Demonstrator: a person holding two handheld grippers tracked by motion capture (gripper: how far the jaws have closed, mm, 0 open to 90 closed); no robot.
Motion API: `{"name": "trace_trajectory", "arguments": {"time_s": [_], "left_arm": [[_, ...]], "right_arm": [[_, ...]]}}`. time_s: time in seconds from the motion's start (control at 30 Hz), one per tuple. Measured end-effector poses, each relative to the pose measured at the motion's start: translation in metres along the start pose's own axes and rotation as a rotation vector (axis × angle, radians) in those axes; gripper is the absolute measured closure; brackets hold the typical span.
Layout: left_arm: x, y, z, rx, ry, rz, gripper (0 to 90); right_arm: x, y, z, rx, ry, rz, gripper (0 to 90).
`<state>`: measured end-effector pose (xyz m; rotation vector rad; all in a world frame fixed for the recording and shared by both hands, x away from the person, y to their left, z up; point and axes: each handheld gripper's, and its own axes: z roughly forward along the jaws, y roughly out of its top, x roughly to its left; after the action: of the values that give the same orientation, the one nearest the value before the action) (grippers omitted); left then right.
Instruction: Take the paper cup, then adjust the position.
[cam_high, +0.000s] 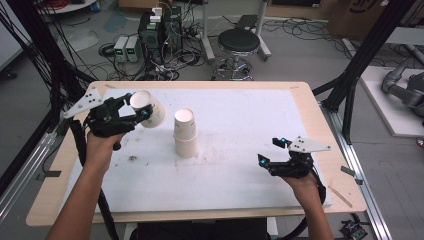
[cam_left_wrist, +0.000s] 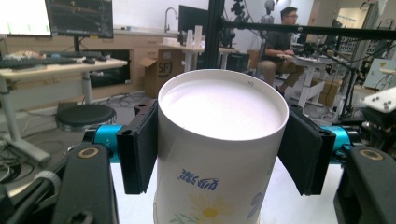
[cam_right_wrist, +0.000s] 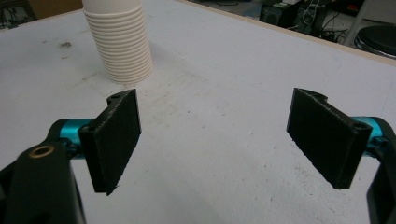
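The left gripper (cam_left_wrist: 219, 154) clamps a paper cup (cam_left_wrist: 219, 154) printed with blue characters and a daisy, held above the table's (cam_high: 240, 165) left rear. The stack (cam_high: 185, 133) stands mid-table. The right gripper (cam_high: 272, 150) hangs spread, empty.

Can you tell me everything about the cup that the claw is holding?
The cup is white paper with blue writing and a yellow flower printed on its side. It looks empty. The left claw grips it from both sides below the rim, holding it tilted above the table, left of the cup stack, not touching it.
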<state>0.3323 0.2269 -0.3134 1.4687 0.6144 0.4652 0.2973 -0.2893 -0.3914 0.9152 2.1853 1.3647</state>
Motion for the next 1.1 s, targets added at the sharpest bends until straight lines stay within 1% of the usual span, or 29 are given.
{"name": "trace_trajectory", "arguments": {"time_s": [0.07, 0.13, 0.2, 0.33, 0.43, 0.5, 0.53, 0.57, 0.6, 0.63, 0.7, 0.73, 0.8, 0.87, 0.9, 0.97, 1.0, 1.07, 1.1], "left_arm": [[0.000, -0.009, -0.003, 0.011, 0.008, -0.003, 34.9], [-0.001, -0.018, -0.005, 0.041, 0.017, 0.004, 35.0], [-0.001, -0.024, -0.006, 0.059, 0.025, 0.009, 34.9], [-0.001, -0.035, -0.009, 0.081, 0.036, 0.003, 34.9], [-0.002, -0.041, -0.010, 0.091, 0.032, -0.004, 34.9], [-0.002, -0.046, -0.011, 0.089, 0.023, -0.012, 34.9], [-0.002, -0.048, -0.011, 0.089, 0.013, -0.018, 34.9], [-0.002, -0.050, -0.009, 0.100, -0.007, -0.027, 34.9], [-0.002, -0.050, -0.009, 0.100, -0.007, -0.027, 34.9], [-0.002, -0.050, -0.009, 0.103, -0.019, -0.029, 34.9], [-0.005, -0.051, -0.006, 0.109, -0.032, -0.019, 34.8], [-0.006, -0.050, -0.005, 0.113, -0.045, -0.014, 34.8], [-0.008, -0.050, -0.004, 0.117, -0.046, -0.007, 34.7], [-0.008, -0.049, -0.004, 0.117, -0.055, -0.009, 34.6], [-0.009, -0.049, -0.004, 0.113, -0.058, -0.014, 34.6], [-0.010, -0.050, -0.004, 0.119, -0.064, -0.013, 34.5], [-0.011, -0.050, -0.004, 0.120, -0.069, -0.014, 34.5], [-0.012, -0.051, -0.004, 0.123, -0.080, -0.019, 34.6], [-0.013, -0.051, -0.004, 0.126, -0.084, -0.020, 34.6]], "right_arm": [[0.000, 0.000, 0.000, -0.001, 0.001, -0.001, 17.7], [0.000, 0.000, 0.000, -0.002, 0.001, -0.001, 17.7], [0.000, 0.000, 0.001, 0.003, 0.003, 0.003, 17.7], [0.001, 0.000, 0.004, 0.004, 0.013, 0.002, 17.7], [0.001, 0.000, 0.005, 0.005, 0.022, 0.001, 17.7], [0.002, 0.000, 0.006, 0.008, 0.032, 0.002, 17.7], [0.003, 0.000, 0.006, 0.013, 0.039, 0.004, 17.8], [0.003, 0.001, 0.007, 0.002, 0.034, -0.007, 17.8], [0.003, 0.001, 0.007, 0.002, 0.034, -0.007, 17.8], [0.003, 0.002, 0.006, 0.002, 0.040, -0.003, 17.7], [0.004, 0.003, 0.007, 0.005, 0.042, -0.005, 17.7], [0.005, 0.003, 0.007, 0.009, 0.048, 0.000, 17.7], [0.007, 0.003, 0.008, 0.016, 0.049, -0.006, 17.7], [0.010, 0.004, 0.008, 0.018, 0.068, 0.001, 17.7], [0.012, 0.006, 0.008, 0.020, 0.074, -0.008, 17.7], [0.013, 0.008, 0.008, 0.018, 0.074, -0.012, 17.7], [0.014, 0.009, 0.009, 0.016, 0.079, -0.014, 17.7], [0.016, 0.012, 0.010, 0.001, 0.109, -0.021, 17.7], [0.016, 0.012, 0.010, 0.001, 0.109, -0.021, 17.7]]}}
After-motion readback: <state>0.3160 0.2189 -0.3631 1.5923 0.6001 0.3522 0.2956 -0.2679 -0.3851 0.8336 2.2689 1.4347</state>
